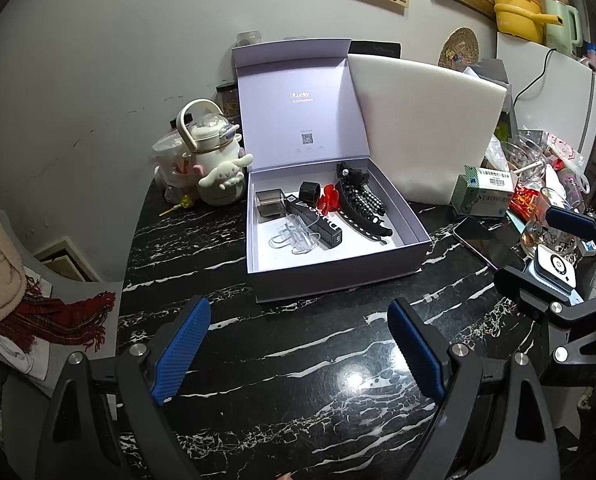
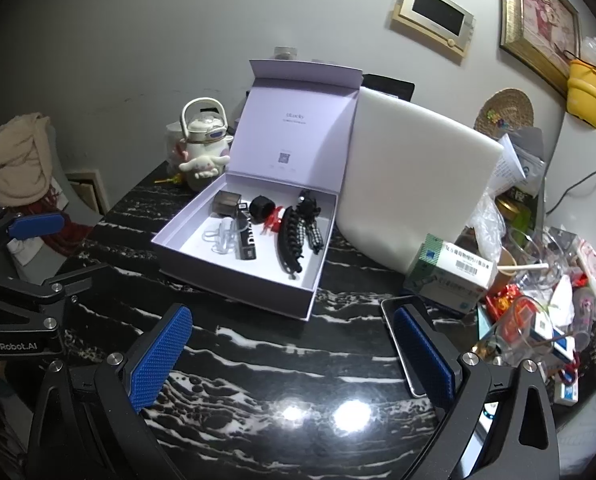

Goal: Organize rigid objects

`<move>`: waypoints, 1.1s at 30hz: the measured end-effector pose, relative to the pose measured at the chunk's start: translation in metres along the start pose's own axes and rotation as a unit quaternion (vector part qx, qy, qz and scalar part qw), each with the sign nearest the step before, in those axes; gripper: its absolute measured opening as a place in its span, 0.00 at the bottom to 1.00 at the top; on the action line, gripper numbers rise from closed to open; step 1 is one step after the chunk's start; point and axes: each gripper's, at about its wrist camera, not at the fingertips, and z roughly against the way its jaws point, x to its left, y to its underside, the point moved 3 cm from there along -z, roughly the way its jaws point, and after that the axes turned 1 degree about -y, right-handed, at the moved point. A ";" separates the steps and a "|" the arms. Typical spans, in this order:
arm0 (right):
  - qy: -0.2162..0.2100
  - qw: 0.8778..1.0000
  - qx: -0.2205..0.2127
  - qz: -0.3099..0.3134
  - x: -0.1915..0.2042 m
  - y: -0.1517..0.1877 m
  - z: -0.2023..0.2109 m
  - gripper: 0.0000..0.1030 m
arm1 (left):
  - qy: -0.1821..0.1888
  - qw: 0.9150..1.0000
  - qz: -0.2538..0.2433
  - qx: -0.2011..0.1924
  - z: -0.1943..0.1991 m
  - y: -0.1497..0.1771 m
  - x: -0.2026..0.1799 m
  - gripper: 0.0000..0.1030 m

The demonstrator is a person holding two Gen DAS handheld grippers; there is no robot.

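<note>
An open lilac box [image 1: 413,224] [image 2: 317,276] sits on the black marble table, lid upright. In it lie a long black hair clip [image 1: 361,216] [image 2: 288,240], a checked clip [image 2: 311,228], a red clip [image 1: 327,198], a black band [image 1: 309,191], a dark cube [image 1: 270,202], a black tube [image 1: 325,228] and a clear clip [image 1: 294,236]. My left gripper [image 1: 299,344] is open and empty in front of the box. My right gripper [image 2: 294,354] is open and empty, also in front of the box.
A white foam pad [image 1: 421,128] leans behind the box. A phone [image 1: 485,242] [image 2: 401,344] lies to the right, beside a green medicine box [image 2: 449,276] and a cluttered pile with glasses [image 2: 537,312]. A white kettle with plush dog [image 1: 214,152] stands to the left.
</note>
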 end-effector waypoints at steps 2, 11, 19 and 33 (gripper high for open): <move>0.004 1.000 0.001 0.003 -0.001 0.000 -0.001 1.00 | -0.003 1.000 -0.001 0.000 -0.001 0.000 0.000 0.89; 0.006 1.000 0.006 0.006 -0.002 0.004 -0.004 1.00 | 0.000 1.000 -0.002 0.007 -0.004 0.002 -0.002 0.89; 0.008 1.000 0.011 0.006 -0.002 0.005 -0.007 1.00 | 0.003 1.000 -0.002 0.015 -0.007 0.005 -0.004 0.89; 0.005 1.000 0.014 0.004 -0.002 0.006 -0.008 0.99 | 0.003 1.000 -0.002 0.013 -0.007 0.005 -0.004 0.89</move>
